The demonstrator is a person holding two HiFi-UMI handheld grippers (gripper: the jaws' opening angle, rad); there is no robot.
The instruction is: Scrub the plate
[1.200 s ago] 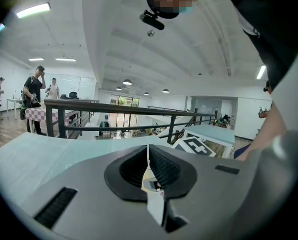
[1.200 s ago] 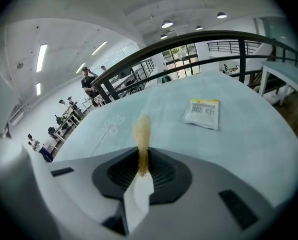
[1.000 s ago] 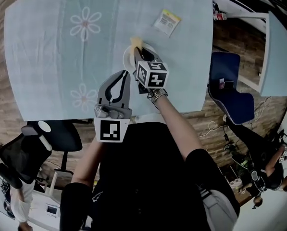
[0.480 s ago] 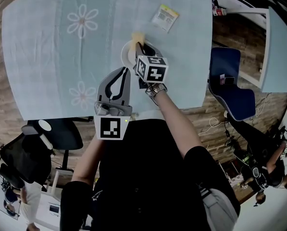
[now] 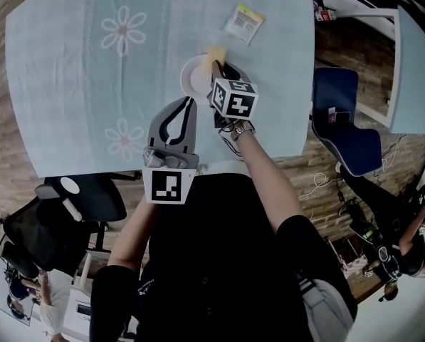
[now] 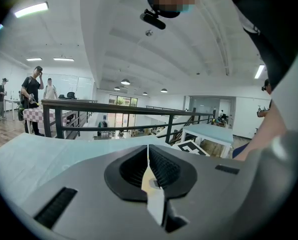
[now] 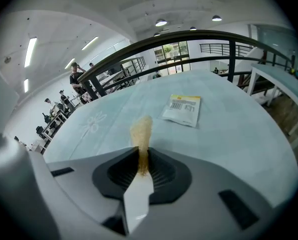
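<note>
Plate (image 5: 195, 77): white, round and plain. The head view shows one side of it; the other side is hidden under the right hand-held gripper.
Where the plate is: on the worktop (image 5: 70, 84), right under the tips of the right hand-held gripper (image 5: 218, 65) and just past the tips of the left hand-held gripper (image 5: 189, 104).
Sponge (image 5: 216, 53): yellow, soft and crumbly. It sticks out of the right hand-held gripper, over the far edge of the plate. I cannot tell if it touches the plate.
Right hand-held gripper (image 7: 141, 156): its two jaws are squeezed tight on the sponge (image 7: 141, 130).
Left hand-held gripper (image 6: 149, 156): its two jaws are pressed together with nothing between them. It is beside the right one, on the near side of the plate, and does not touch the plate.
Packet (image 5: 244, 21): flat and white, with a yellow strip and a bar code. It lies on the worktop past the right hand-held gripper, a bit to its right, apart from the plate. The right gripper view shows it in front of the sponge (image 7: 182, 109).
Worktop cover: a pale blue cloth with white flowers (image 5: 123, 30).
How many: one plate, one sponge, one packet, two hand-held grippers, and two flowers on the cloth in the head view.
</note>
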